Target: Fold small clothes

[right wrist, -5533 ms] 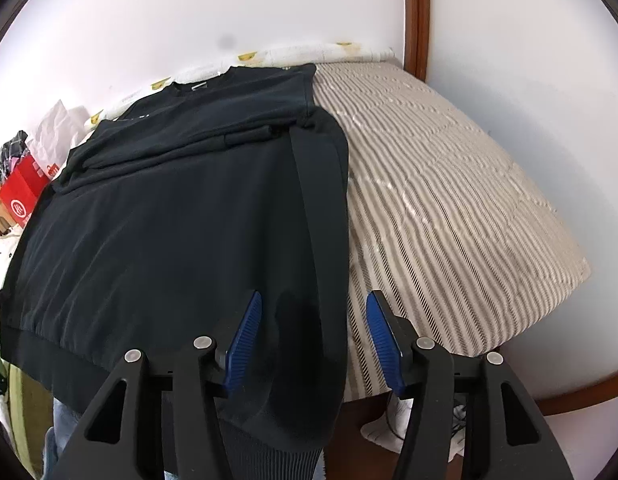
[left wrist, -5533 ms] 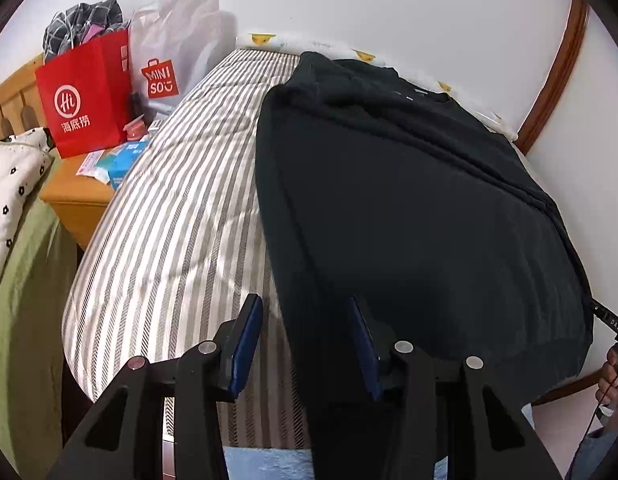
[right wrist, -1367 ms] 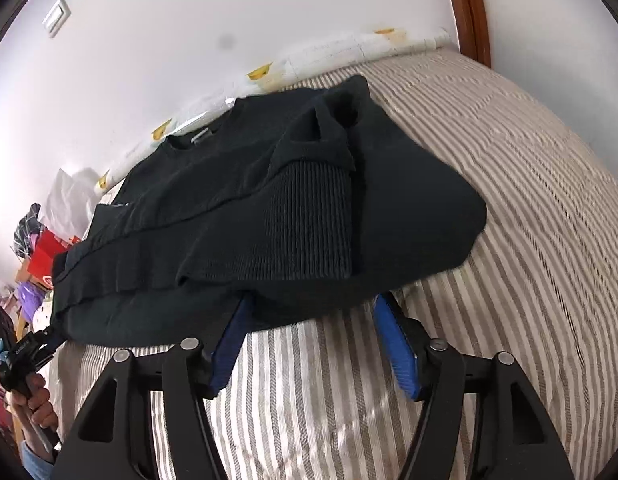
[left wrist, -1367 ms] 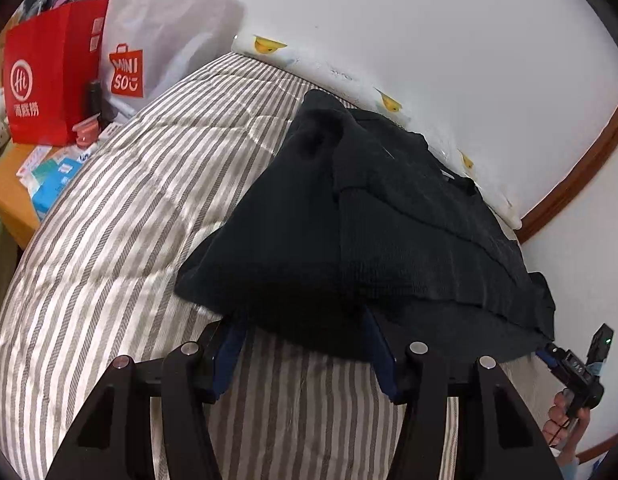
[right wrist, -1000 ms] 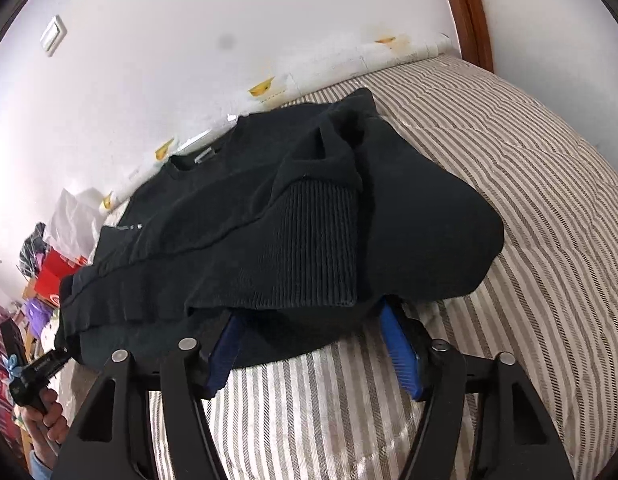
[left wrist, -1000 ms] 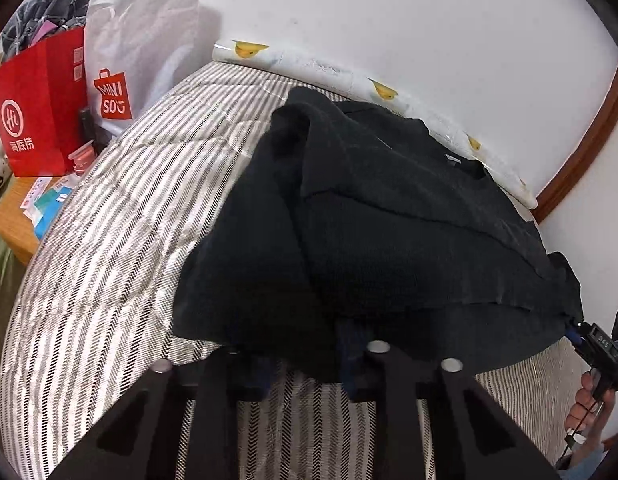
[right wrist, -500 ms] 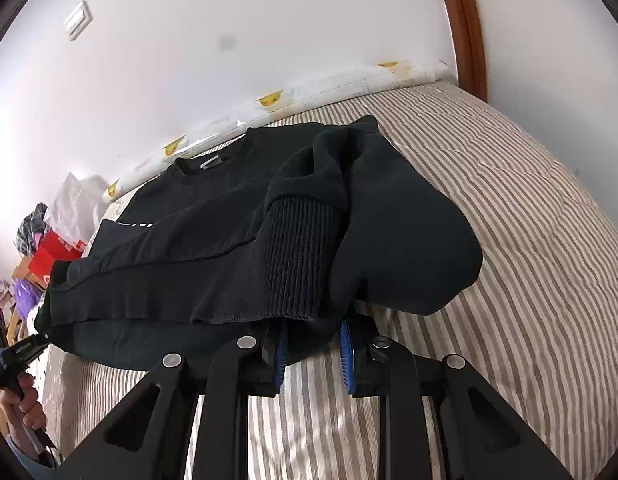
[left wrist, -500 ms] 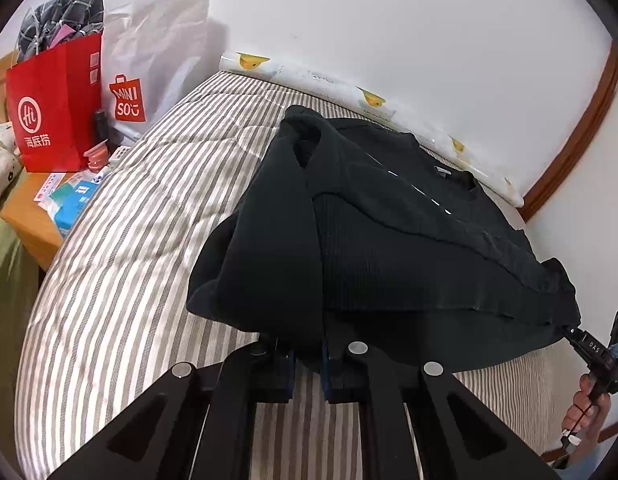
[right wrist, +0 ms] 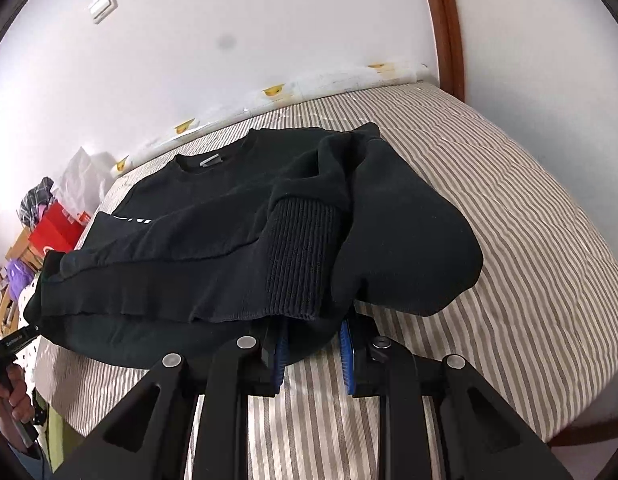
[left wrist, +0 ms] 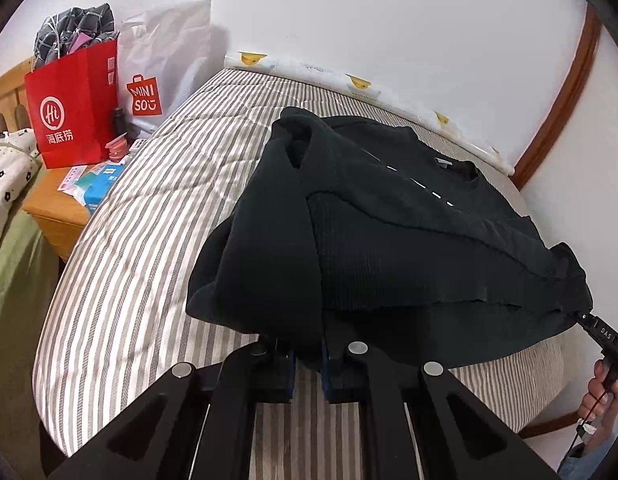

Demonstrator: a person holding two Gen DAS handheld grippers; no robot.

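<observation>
The striped bed (left wrist: 157,200) carries the whole job, and a black sweatshirt (left wrist: 389,232) lies across its middle with the collar toward the wall and the bottom half already doubled up over the chest. A ribbed sleeve cuff (right wrist: 301,256) rests on top near the right-hand fold.

The left gripper (left wrist: 307,364) is pinched nearly closed on the near folded edge at the sweatshirt's left corner. The right gripper (right wrist: 313,354) is narrow too, clamped on a thicker bunch of fabric at the right corner, though the cloth hides its fingertips, so how many layers it holds is hard to say.

This looks like the step of carrying the folded edge for a second fold. The next move calls for both corners travelling level and together, then a clean release.
</observation>
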